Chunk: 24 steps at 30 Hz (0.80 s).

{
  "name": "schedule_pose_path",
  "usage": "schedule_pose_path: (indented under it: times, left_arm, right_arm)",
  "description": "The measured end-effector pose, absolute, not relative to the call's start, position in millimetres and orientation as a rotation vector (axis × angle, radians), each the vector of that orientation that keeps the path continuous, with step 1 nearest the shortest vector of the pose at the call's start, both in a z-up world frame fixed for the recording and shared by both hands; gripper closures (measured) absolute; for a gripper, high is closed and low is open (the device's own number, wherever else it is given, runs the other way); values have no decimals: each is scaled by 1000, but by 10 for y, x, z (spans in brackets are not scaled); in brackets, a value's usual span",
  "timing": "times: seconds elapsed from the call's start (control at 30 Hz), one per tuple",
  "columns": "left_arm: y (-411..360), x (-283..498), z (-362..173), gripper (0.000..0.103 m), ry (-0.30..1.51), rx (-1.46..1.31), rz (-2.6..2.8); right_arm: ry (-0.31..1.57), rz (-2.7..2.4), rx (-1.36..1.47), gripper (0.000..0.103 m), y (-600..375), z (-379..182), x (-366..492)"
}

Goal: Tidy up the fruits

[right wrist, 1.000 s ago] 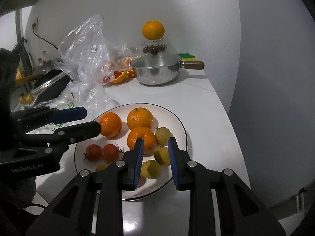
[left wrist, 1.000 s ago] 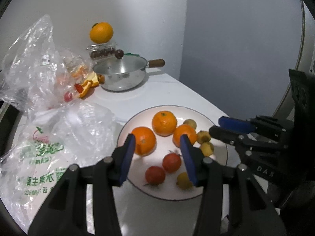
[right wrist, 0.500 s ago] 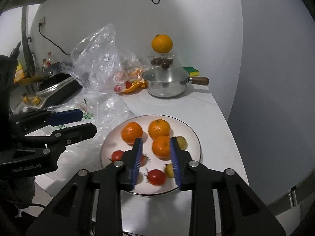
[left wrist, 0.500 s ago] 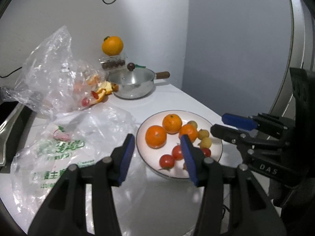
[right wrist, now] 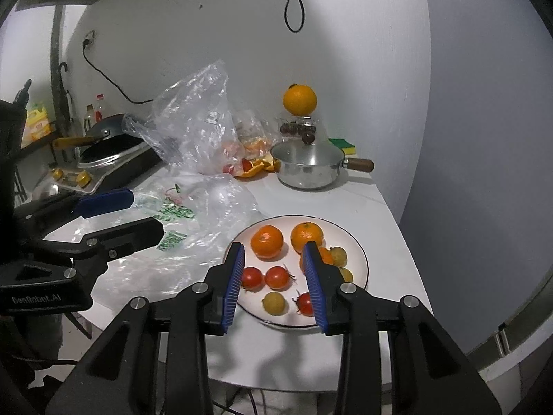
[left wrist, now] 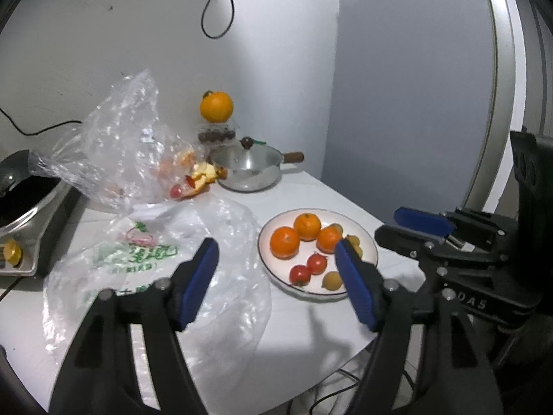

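Note:
A white plate [left wrist: 369, 247] [right wrist: 359, 259] near the table's front edge holds three oranges [left wrist: 284, 242] [right wrist: 266, 241], several red tomatoes [left wrist: 300, 274] [right wrist: 277, 277] and small yellow fruits [left wrist: 331, 280] [right wrist: 274, 302]. My left gripper [left wrist: 276, 276] is open and empty, held above the front of the table, left of the plate. My right gripper [right wrist: 274, 278] is open and empty, above the plate's near side. Each gripper also shows in the other's view [left wrist: 411, 224] [right wrist: 128, 214].
Clear plastic bags [left wrist: 166, 259] [right wrist: 193, 131] lie left of the plate, one with fruit scraps. A steel pot with lid [left wrist: 247, 167] [right wrist: 307, 166] stands at the back. An orange [left wrist: 216, 106] [right wrist: 300, 99] sits on a clear container. A pan on a stove [right wrist: 107, 152] stands at the left.
Both grippers have pulled back and up from the plate, so more of the table shows. Both jaws have opened wider.

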<state>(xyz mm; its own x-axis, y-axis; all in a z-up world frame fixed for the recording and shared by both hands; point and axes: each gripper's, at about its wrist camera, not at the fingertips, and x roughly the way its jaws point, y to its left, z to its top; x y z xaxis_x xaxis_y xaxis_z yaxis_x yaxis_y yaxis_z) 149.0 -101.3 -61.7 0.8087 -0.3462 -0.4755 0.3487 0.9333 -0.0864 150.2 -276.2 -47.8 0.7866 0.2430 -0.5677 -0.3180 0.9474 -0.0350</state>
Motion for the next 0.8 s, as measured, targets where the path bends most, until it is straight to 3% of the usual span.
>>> schedule_pose_path:
  times: [0.2,0.37,0.5,0.8]
  left_arm:
    - [-867,1228,-495,26,460,-4,-357]
    - [-736,1013,-388,10,422,-10,-343]
    - [-631,858,-308,9,395,-12,-318]
    - [-464,501,-149,9,307,43,-216]
  right_arm:
    - [561,309,-150,65,-2622,-346,1287]
    - [527,311,-157,65,-2529,-226,1101]
    - [501,310,-151,52,-2481,-149,962]
    - [426,304,-147,48,-2347,52,689]
